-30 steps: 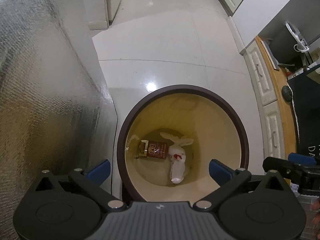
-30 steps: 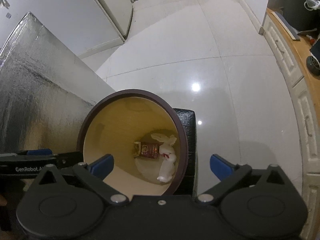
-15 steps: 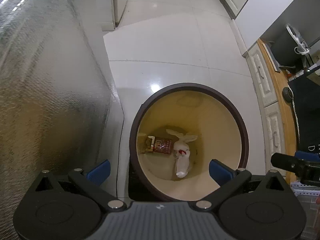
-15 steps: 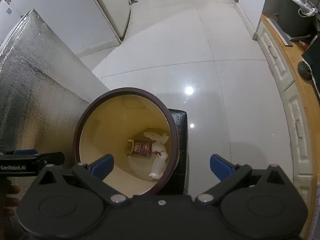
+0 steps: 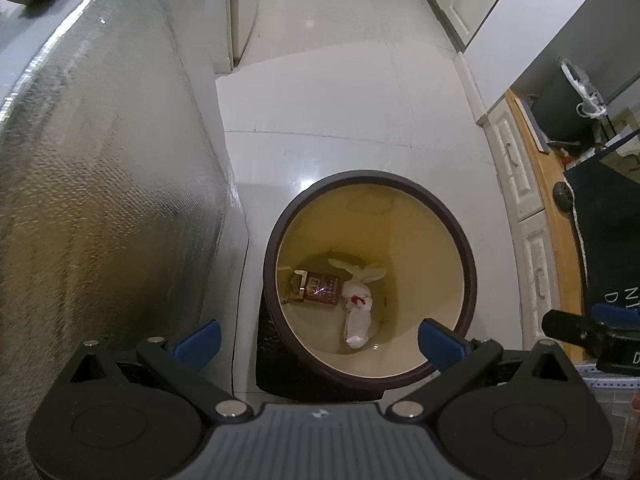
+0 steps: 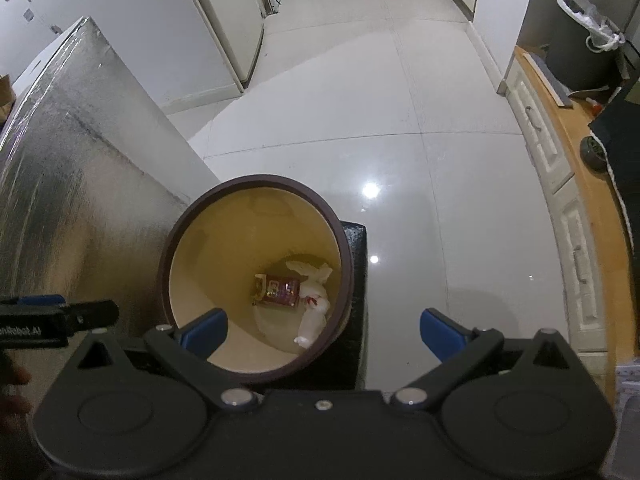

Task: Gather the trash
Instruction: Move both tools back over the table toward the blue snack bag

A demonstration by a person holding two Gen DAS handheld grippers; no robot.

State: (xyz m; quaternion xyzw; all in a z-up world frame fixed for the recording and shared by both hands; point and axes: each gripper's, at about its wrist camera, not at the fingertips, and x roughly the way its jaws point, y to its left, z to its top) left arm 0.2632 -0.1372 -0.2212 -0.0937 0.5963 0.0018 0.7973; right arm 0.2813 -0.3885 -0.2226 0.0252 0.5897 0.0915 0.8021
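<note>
Inside, red packet (image 5: 318, 289), knotted white bag (image 5: 359, 309) (crumpled)

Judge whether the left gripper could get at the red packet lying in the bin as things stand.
Probably yes: the left gripper hangs open above the bin, nothing covers the red packet, but it lies deep at the bottom.

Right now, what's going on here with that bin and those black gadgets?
A person is collecting trash with a handheld two-finger gripper in each hand. The left gripper and the right gripper hover above a round brown-rimmed bin on the tiled floor, both open and holding nothing. At the bottom of the bin lie a red packet and, beside it, a knotted white bag. A silver foil-covered box stands next to the bin.
</note>
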